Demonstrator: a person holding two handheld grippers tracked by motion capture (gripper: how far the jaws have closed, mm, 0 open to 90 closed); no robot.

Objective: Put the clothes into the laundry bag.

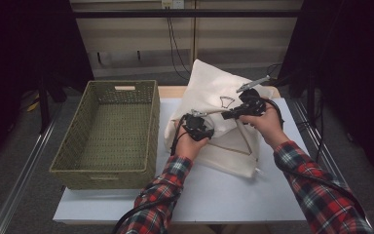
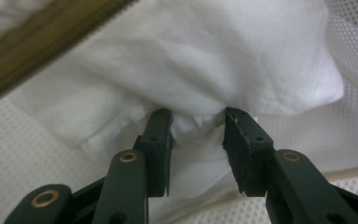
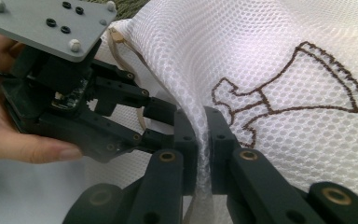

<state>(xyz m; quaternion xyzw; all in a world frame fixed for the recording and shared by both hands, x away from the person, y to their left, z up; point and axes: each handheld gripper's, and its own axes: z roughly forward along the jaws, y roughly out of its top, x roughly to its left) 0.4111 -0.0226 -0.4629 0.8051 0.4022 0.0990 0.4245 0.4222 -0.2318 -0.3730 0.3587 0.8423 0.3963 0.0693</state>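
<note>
A white mesh bag (image 1: 213, 87) with a brown embroidered figure (image 3: 298, 88) stands on the table right of the basket. My right gripper (image 3: 201, 116) is shut on a fold of the mesh bag (image 3: 279, 42) near its opening; in the high view my right gripper (image 1: 228, 115) holds that edge up. My left gripper (image 2: 198, 116) reaches into the bag and has a bunch of the white cloth (image 2: 205, 56) pinched between its pads. The bag's brown trim (image 2: 42, 42) runs above it. My left gripper (image 1: 197, 126) sits at the bag's left front.
A green woven basket (image 1: 153, 131) stands at the left of the white table (image 1: 224, 195), close to the bag. The table's front part lies bare. Dark cables hang against the wall behind.
</note>
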